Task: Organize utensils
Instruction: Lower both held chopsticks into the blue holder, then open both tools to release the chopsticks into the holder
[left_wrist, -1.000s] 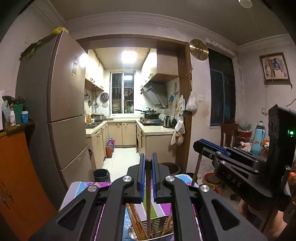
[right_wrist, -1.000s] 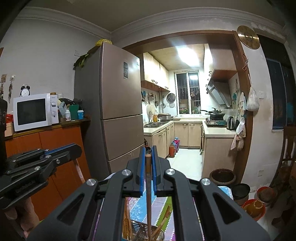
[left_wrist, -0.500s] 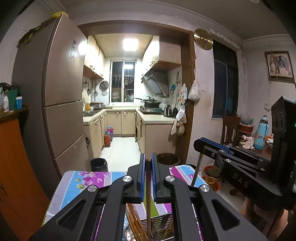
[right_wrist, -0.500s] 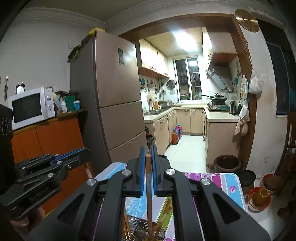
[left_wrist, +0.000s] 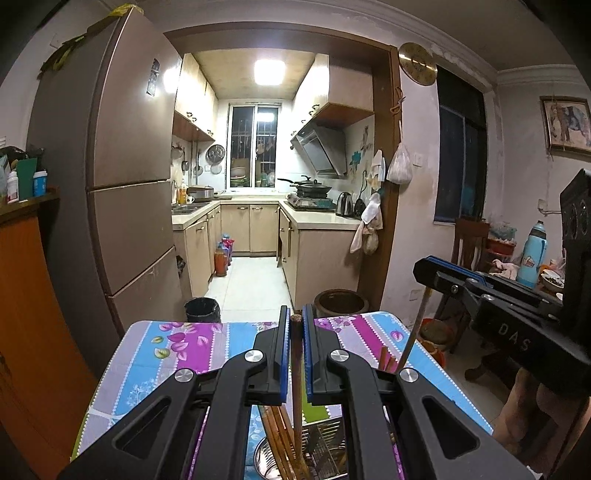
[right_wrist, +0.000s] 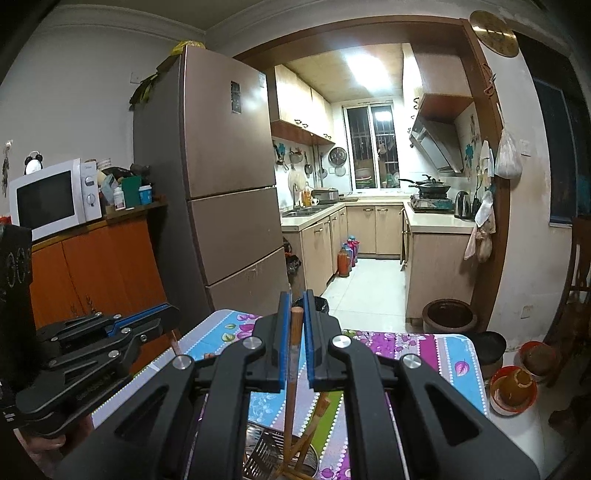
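1. Left wrist view: left gripper, black plastic arms with blue pads, jaws clamped on a thin dark wooden chopstick standing upright at lower centre. Its lower end goes down among other wooden sticks in a shiny metal holder at the bottom edge; the holder has a perforated steel wall inside.
2. Same view, right side: right gripper, black with a blue strip, pinching a pale slim chopstick that slants down toward the holder. Bare hand under it at lower right.
3. The holder sits on a table covered in glossy striped floral cloth, purple, blue and white.
4. Right wrist view: right gripper closed on a light brown round wooden chopstick, upright at centre, its tip down in the round steel holder at the bottom. A slotted metal piece and crossed wooden sticks lie in it.
5. Same view, lower left: left gripper gripping a reddish stick; only a short piece shows.
6. Striped table at lower right.
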